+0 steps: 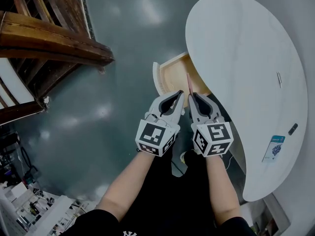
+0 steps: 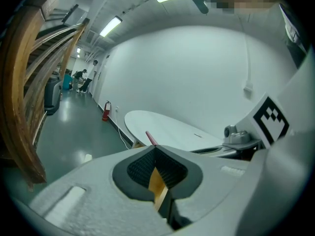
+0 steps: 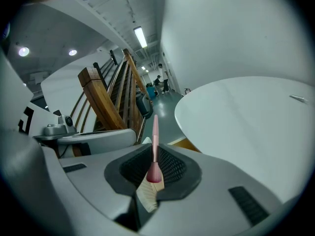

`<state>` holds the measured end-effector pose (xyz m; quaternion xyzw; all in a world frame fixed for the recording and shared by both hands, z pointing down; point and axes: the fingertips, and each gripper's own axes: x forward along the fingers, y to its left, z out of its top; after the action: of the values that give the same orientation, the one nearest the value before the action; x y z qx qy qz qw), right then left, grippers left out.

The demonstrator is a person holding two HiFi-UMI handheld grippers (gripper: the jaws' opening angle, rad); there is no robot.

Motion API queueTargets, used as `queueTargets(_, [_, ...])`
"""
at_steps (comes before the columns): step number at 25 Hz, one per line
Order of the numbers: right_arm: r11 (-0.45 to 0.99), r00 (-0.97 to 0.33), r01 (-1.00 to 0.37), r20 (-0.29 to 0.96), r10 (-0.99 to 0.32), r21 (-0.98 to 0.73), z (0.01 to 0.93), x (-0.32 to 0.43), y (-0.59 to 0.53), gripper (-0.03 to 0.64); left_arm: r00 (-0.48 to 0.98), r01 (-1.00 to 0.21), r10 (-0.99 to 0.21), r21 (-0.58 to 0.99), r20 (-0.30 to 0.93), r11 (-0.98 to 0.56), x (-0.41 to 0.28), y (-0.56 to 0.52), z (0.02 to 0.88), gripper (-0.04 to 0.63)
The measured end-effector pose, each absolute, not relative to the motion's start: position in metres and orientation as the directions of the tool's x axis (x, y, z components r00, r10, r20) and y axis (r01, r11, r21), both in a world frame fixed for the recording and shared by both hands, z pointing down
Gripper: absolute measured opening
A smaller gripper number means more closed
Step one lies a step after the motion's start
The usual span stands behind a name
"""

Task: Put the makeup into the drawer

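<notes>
Right gripper (image 3: 154, 150) clamped on pink makeup brush (image 3: 155, 132), handle forward, over open drawer (image 1: 172, 75). Left gripper (image 2: 153, 149) jaws together, empty. Blue-label packet (image 1: 274, 146) on white table (image 1: 246, 58): print unreadable.

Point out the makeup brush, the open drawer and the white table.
makeup brush (image 3: 155, 141): right gripper view, on its pink handle.
drawer (image 1: 178, 76): head view, on its bare wooden floor.
table (image 1: 236, 73): head view, on its bare white top.

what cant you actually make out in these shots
Inside of the drawer: head view, the table covers most of it.
Print on the blue packet: head view, too small to read.
Bristles of the makeup brush: head view, hidden inside the right gripper.
</notes>
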<state>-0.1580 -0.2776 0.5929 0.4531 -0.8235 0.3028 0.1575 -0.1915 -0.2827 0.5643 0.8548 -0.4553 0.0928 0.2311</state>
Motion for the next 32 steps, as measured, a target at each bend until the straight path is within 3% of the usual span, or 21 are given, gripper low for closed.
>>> queueTargets(26, [0.452,-0.528,-0.838,0.666,-0.528,-0.306,0.731,-0.184,-0.301,0.055,0.566,-0.819,-0.749,0.346,0.346,-0.458,-0.212,-0.318,0.628,0.009])
queueTargets(32, [0.467,-0.524,-0.834,0.688,-0.502,-0.295,0.742,-0.185,-0.302,0.12,0.569,-0.817,-0.744,0.347,0.35,-0.462,-0.21,-0.317,0.629,0.009])
